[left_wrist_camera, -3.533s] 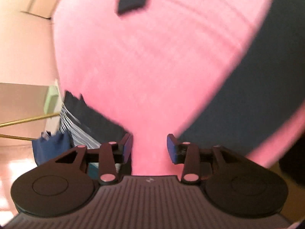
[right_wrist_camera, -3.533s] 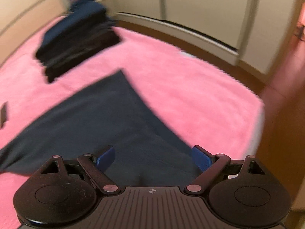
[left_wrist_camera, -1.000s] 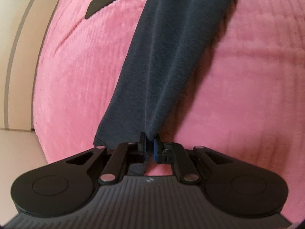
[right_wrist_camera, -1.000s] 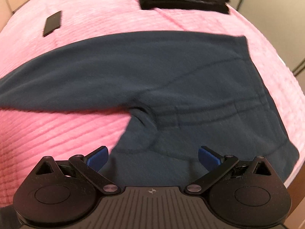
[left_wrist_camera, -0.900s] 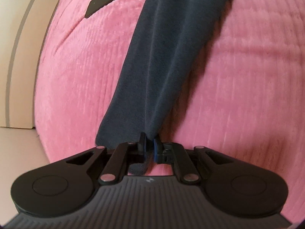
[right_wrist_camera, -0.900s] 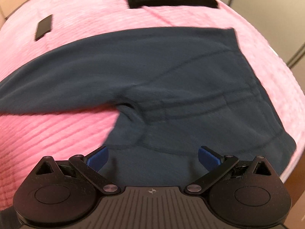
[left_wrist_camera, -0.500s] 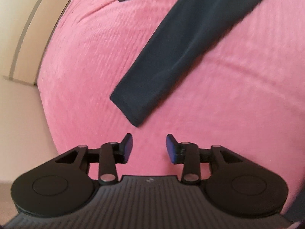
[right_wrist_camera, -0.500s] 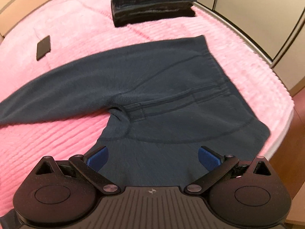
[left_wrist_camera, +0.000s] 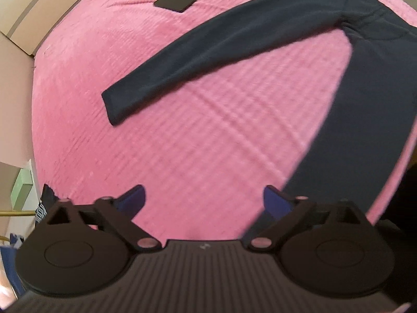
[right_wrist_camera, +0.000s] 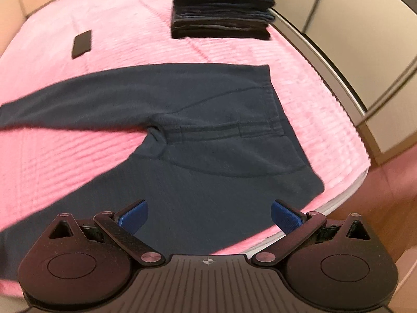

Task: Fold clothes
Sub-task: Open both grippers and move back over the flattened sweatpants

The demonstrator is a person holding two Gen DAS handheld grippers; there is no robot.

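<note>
Dark navy sweatpants (right_wrist_camera: 203, 140) lie spread flat on the pink blanket (right_wrist_camera: 130, 44), legs splayed apart, waistband toward the right bed edge. In the left wrist view one leg (left_wrist_camera: 221, 49) stretches across the blanket, its cuff at the left end; the other leg (left_wrist_camera: 365, 120) runs down the right side. My left gripper (left_wrist_camera: 206, 203) is open and empty, above bare blanket, well short of the cuff. My right gripper (right_wrist_camera: 209, 215) is open and empty, hovering over the near leg.
A stack of folded dark clothes (right_wrist_camera: 221, 13) sits at the far end of the bed. A flat black rectangular object (right_wrist_camera: 82, 43) lies on the blanket, also in the left wrist view (left_wrist_camera: 175, 2). The bed edge (right_wrist_camera: 346, 195) and floor lie right.
My left gripper let go of the leg cuff, opened wide and pulled back and up. The leg now lies flat. My right gripper stayed open and drew back a little.
</note>
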